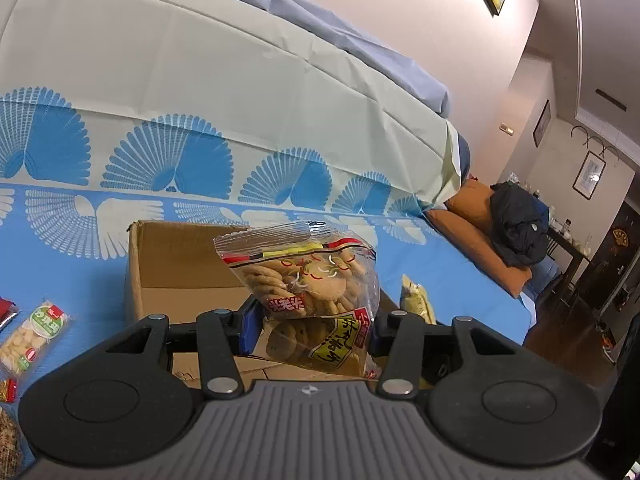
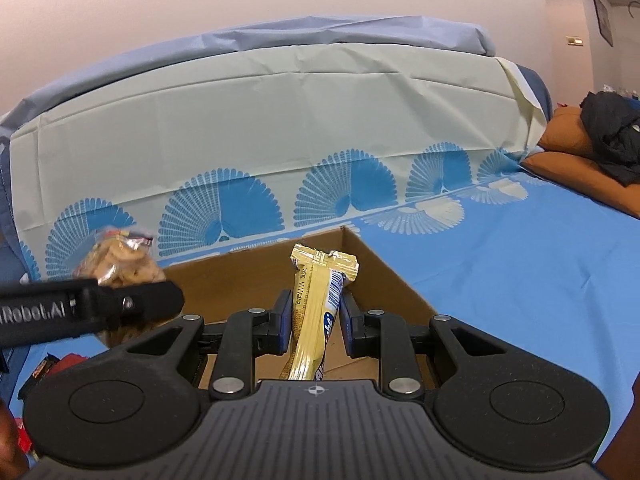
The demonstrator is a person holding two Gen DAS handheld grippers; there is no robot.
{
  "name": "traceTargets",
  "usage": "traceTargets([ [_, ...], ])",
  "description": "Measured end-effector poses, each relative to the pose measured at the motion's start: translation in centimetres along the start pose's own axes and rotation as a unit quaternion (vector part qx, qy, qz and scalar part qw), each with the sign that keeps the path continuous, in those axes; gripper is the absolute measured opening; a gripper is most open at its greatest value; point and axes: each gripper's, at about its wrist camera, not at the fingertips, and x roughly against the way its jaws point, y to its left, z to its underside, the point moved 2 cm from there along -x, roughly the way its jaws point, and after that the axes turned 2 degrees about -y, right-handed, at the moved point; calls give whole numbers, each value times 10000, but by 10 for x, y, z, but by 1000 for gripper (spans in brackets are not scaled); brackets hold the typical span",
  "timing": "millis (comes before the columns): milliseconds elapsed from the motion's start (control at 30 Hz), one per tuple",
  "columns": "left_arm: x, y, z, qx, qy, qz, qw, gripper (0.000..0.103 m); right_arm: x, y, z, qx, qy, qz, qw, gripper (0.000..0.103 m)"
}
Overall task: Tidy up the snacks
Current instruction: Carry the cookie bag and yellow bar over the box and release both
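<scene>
My left gripper point(image 1: 312, 326) is shut on a clear bag of biscuits point(image 1: 316, 280) with red and yellow print, held above the open cardboard box point(image 1: 168, 264). My right gripper point(image 2: 314, 316) is shut on a long yellow snack bar point(image 2: 316, 300), held upright over the same box point(image 2: 384, 276). In the right wrist view the left gripper point(image 2: 120, 304) and its biscuit bag point(image 2: 120, 264) show at the left. The yellow bar also shows in the left wrist view point(image 1: 418, 300), right of the biscuit bag.
More snack packets lie on the blue cloth at the left, among them a green-and-white pack point(image 1: 32, 336) and red wrappers point(image 2: 60, 364). A sofa back draped in fan-patterned sheet point(image 2: 280, 120) rises behind. Orange cushions with dark clothing point(image 1: 516, 228) lie at the right.
</scene>
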Motion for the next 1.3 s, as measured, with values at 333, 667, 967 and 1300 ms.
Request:
traceTargets([
  [333, 6, -1, -5, 54, -31, 67, 10000, 54, 4, 9, -2, 61, -121, 76, 9999, 25],
  [667, 24, -13, -12, -562, -439, 127, 9974, 79, 14, 4, -7, -37, -222, 445, 9988, 67],
  [967, 56, -23, -11, -697, -477, 572, 9948, 38, 47, 21, 2, 217, -766, 252, 9965, 67],
  [1300, 133, -18, -10, -576, -790, 974, 9904, 13, 134, 41, -27, 717, -537, -684, 9936, 61],
])
